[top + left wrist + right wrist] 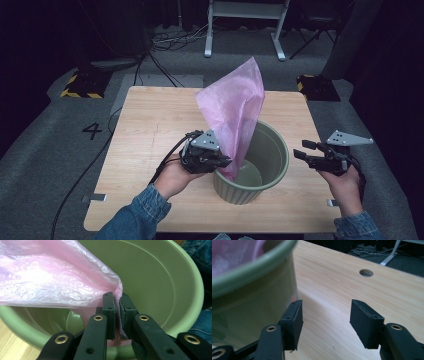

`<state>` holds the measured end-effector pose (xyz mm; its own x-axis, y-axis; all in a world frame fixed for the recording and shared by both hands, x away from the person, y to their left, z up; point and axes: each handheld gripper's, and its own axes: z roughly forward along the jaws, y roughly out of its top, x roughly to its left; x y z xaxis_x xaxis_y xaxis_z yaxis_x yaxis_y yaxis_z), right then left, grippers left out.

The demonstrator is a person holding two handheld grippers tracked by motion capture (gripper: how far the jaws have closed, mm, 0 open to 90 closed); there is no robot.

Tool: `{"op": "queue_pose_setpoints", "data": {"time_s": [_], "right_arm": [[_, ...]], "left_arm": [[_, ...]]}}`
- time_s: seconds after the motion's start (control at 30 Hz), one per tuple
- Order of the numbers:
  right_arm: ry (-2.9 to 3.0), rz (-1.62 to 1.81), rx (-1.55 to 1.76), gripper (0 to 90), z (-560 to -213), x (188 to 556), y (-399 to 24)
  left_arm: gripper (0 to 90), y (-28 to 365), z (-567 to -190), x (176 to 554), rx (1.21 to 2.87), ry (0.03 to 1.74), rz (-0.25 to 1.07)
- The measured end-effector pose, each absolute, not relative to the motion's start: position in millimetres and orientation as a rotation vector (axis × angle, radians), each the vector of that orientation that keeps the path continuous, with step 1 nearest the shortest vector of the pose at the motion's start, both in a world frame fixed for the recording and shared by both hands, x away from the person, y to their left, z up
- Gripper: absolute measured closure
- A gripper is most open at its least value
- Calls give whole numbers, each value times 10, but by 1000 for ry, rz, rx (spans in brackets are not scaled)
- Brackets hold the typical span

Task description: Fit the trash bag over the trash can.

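Note:
A green plastic bin [272,150] stands on the wooden table [150,125], near its front edge. A pink plastic bag [235,107] rises out of the bin, puffed up and leaning to the back. My left gripper [225,162] is at the bin's left rim, shut on the bag's lower edge; in the left gripper view the pink bag [57,277] is pinched between the pads [110,310] above the bin [162,277]. My right gripper [302,150] hovers just right of the bin, open with nothing between its fingers [294,317]; beside it is the bin's wall [249,302].
A round hole [366,272] is in the tabletop past the right gripper. Behind the table are a white frame's legs [245,30], cables on the grey floor and yellow-black striped bases [82,85]. The table's back left half lies bare.

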<state>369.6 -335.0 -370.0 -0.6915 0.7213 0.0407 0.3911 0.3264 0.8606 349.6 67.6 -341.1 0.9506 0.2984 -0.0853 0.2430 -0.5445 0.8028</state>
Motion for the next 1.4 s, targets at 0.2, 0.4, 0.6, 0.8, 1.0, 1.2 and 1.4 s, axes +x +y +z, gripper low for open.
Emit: {"op": "queue_pose_setpoints", "data": {"time_s": [0.2, 0.4, 0.6, 0.8, 1.0, 1.2, 1.4], "right_arm": [[2271, 1325, 942, 417, -3511, 3830, -3219], [2299, 1360, 904, 390, -3412, 3979, -3094], [2325, 1376, 879, 366, -3292, 4140, -3002], [2348, 1415, 818, 348, -3155, 4236, -2923], [2423, 1439, 767, 329, -3105, 4369, -2790], [2466, 1512, 721, 315, -3103, 4515, -2692], [2490, 1511, 689, 304, -3103, 4616, -2528]], "left_arm": [[849, 658, -3428, 3488, 2162, 384, 71], [845, 635, -3457, 3466, 2141, 392, 75], [845, 634, -3458, 3449, 2140, 400, 93], [846, 638, -3458, 3450, 2139, 404, 93], [846, 638, -3457, 3448, 2140, 402, 89], [845, 637, -3456, 3456, 2144, 395, 84], [844, 636, -3457, 3462, 2146, 389, 79]]}}
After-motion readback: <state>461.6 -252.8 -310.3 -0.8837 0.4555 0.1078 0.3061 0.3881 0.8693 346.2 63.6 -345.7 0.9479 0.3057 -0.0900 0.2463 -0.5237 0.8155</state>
